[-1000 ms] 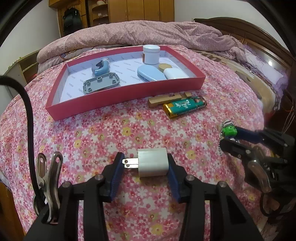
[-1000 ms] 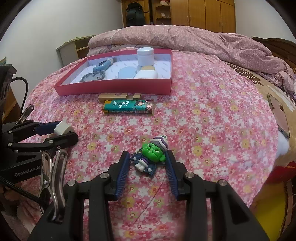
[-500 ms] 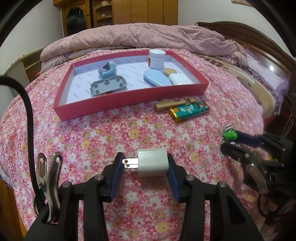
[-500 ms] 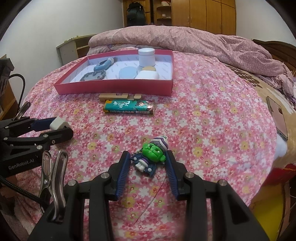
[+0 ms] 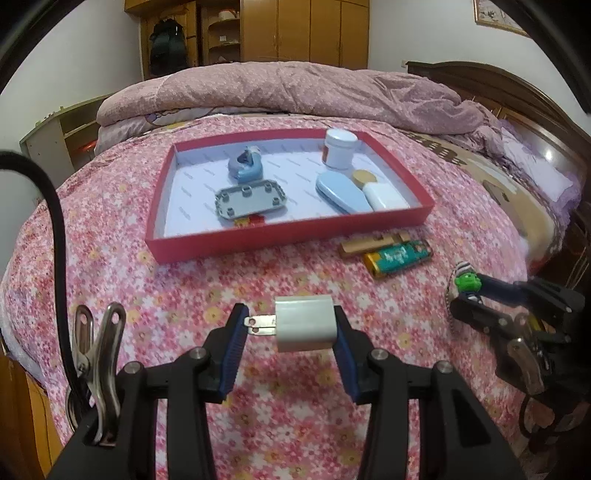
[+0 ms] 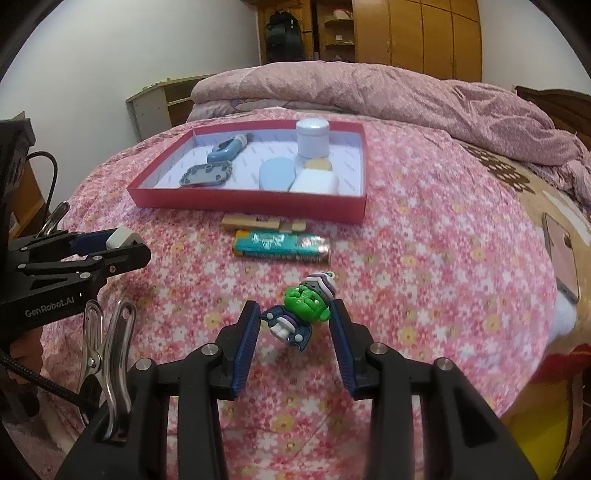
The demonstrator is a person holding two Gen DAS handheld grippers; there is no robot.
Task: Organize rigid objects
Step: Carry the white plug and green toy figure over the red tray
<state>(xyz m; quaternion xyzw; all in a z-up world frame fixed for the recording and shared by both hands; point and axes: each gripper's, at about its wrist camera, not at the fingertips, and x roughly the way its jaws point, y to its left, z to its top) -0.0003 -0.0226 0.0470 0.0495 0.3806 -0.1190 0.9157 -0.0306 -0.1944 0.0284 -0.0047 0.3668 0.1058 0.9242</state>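
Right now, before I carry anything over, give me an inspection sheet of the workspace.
Surface: bed with pink floral bedspread, soft and uneven.
Job's things: red tray holds white jar, blue case, white case, grey plate, blue gadget. Outside, near the tray's front wall: wooden clip, green lighter.
Clutter: phone on the bed's far right.
Grippers: left gripper shut on white charger; right gripper shut on green figurine. Both are lifted off the bedspread.
Cables: black cable by the left gripper.
Surroundings: rumpled quilt, wooden wardrobe, headboard.
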